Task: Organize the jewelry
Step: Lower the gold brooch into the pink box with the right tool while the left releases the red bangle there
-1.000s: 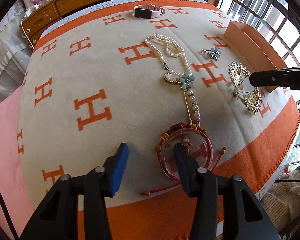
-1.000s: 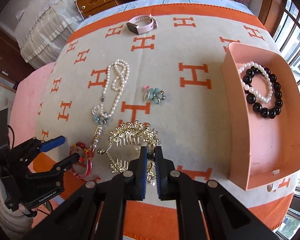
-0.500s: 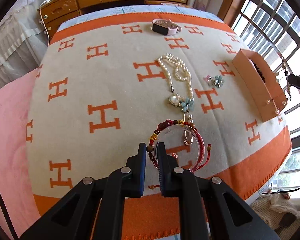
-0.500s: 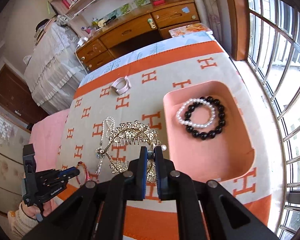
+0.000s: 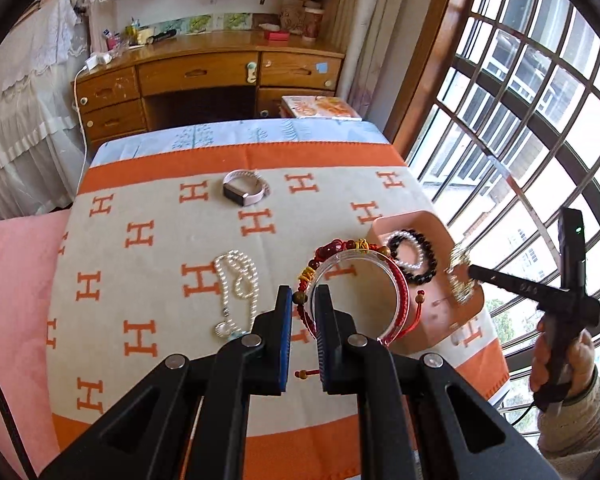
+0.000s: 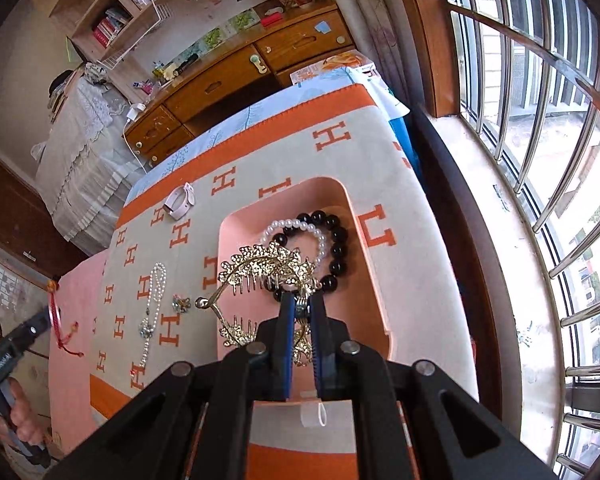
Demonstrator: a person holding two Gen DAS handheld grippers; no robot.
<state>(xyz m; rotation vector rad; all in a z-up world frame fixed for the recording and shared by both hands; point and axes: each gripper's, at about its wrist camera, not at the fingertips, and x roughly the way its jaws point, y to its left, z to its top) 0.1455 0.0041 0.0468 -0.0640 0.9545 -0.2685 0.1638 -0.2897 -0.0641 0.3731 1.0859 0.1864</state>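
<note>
My left gripper (image 5: 303,296) is shut on a red beaded bracelet (image 5: 400,288) wound on a clear ring and holds it above the blanket, near the pink tray (image 5: 460,316). My right gripper (image 6: 300,304) is shut on a gold hair comb (image 6: 268,264) and holds it over the pink tray (image 6: 236,224). A black bead bracelet (image 6: 336,240) and a white pearl bracelet (image 6: 292,224) lie in the tray. A pearl necklace (image 5: 236,276) with a flower pendant, a flower ring (image 6: 181,303) and a pink smartwatch (image 5: 244,190) lie on the blanket.
The orange and beige H-pattern blanket (image 5: 148,280) covers the table. A wooden desk (image 5: 204,76) stands behind it. A barred window (image 5: 532,120) runs along the right. A pink cloth (image 5: 12,280) lies at the left.
Both grippers rose and moved toward the tray. The left one lifted the red bracelet off the blanket. The right one carried the gold comb over the tray.
</note>
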